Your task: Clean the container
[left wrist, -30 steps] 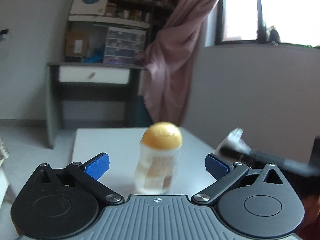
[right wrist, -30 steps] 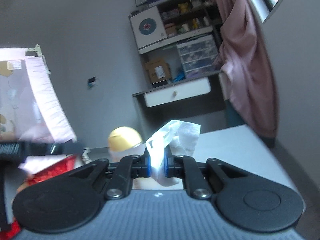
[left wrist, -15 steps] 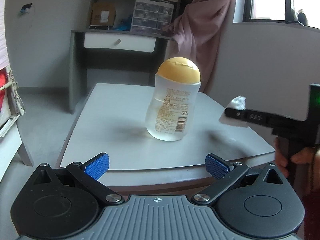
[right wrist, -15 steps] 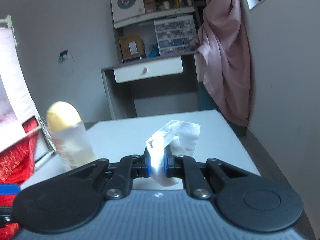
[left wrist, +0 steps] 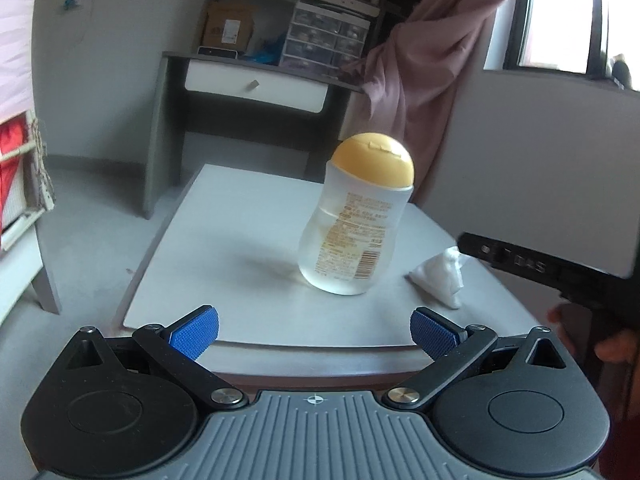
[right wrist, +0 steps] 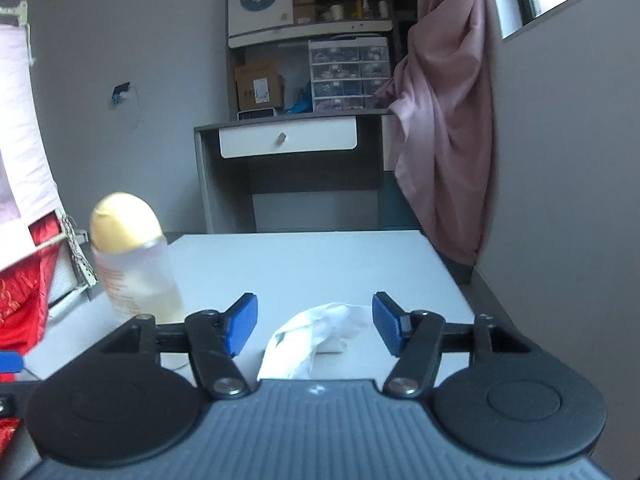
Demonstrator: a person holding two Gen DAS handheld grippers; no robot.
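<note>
1. Since the earlier frames, the right gripper point(right wrist: 314, 326) has let go of the white tissue point(right wrist: 316, 338). Its jaws are opening and the blue pads point(right wrist: 239, 328) stand clear on either side, pressing on nothing.
2. The tissue lies crumpled on the worktop point(right wrist: 304, 264), near its right edge and between the parted pads, probably set down because wiping is finished or paused.
3. Left gripper point(left wrist: 314, 332): jaws wide apart and empty, hanging off the near edge of the worktop and aimed at the container.
4. The container point(left wrist: 356, 224), a translucent bottle with a yellow domed cap point(left wrist: 374, 162), stands upright mid-worktop, just left of the tissue and apart from it. Neither gripper touches it.
5. Judgement: with both grippers free, the bottle stands steady by itself; the next grasp may fall to either side.
</note>
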